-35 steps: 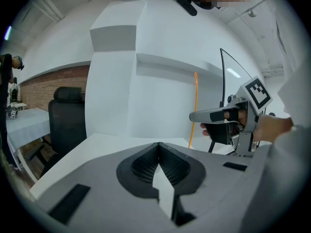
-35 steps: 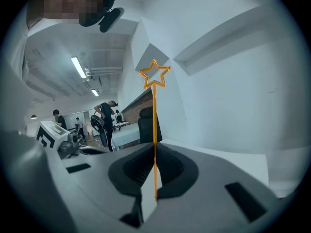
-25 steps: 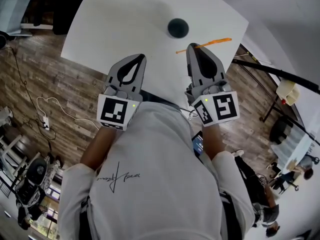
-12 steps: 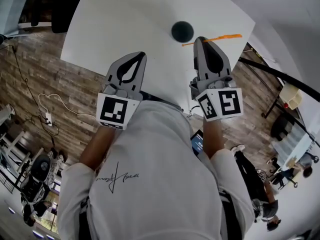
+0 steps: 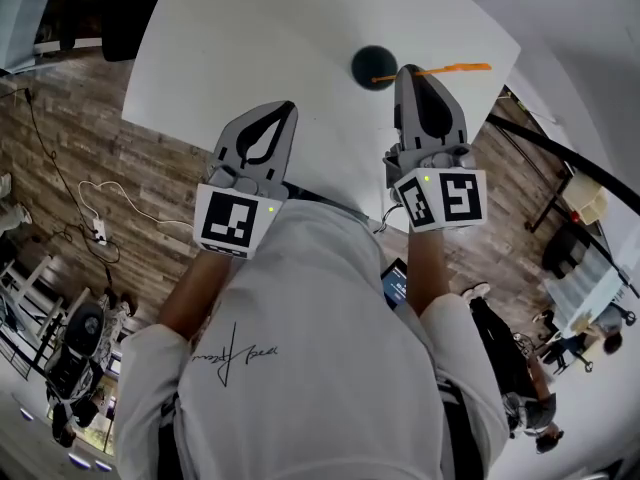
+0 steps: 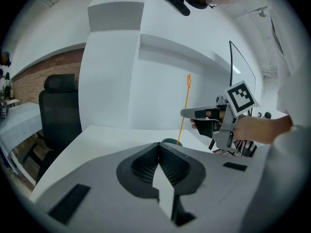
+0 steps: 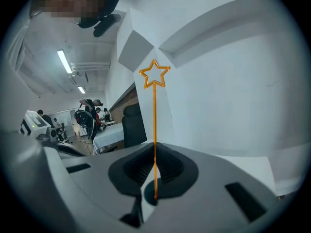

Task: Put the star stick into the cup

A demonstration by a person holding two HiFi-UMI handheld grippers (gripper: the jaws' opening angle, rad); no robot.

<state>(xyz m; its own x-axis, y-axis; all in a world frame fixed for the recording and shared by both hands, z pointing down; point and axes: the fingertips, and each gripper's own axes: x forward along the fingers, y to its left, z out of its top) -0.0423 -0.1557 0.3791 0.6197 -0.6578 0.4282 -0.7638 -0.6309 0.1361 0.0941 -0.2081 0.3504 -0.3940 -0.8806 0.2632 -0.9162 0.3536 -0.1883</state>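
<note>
A thin orange star stick [image 7: 155, 130] stands upright between the jaws of my right gripper [image 7: 154, 161], which is shut on it. The star [image 7: 154, 74] is at the top. The stick's lower end hangs over the dark cup [image 7: 147, 198], which shows through the gap below the jaws. In the head view the cup [image 5: 372, 64] sits on the white table [image 5: 260, 38], the right gripper [image 5: 409, 72] is right beside it, and the stick [image 5: 450, 68] reaches to the right. My left gripper [image 5: 287, 108] is shut and empty, left of the cup. Its view shows the cup [image 6: 170, 141] and stick [image 6: 183, 111].
The table's near edge [image 5: 230, 118] runs under both grippers, with wood floor [image 5: 90, 128] beyond it on the left. A black office chair [image 6: 60, 111] stands at the table's far left. People and equipment are far behind on the right [image 5: 580, 328].
My right gripper has moved forward and to the right with the stick, bringing its lower end over the cup. The left gripper has hardly moved.
</note>
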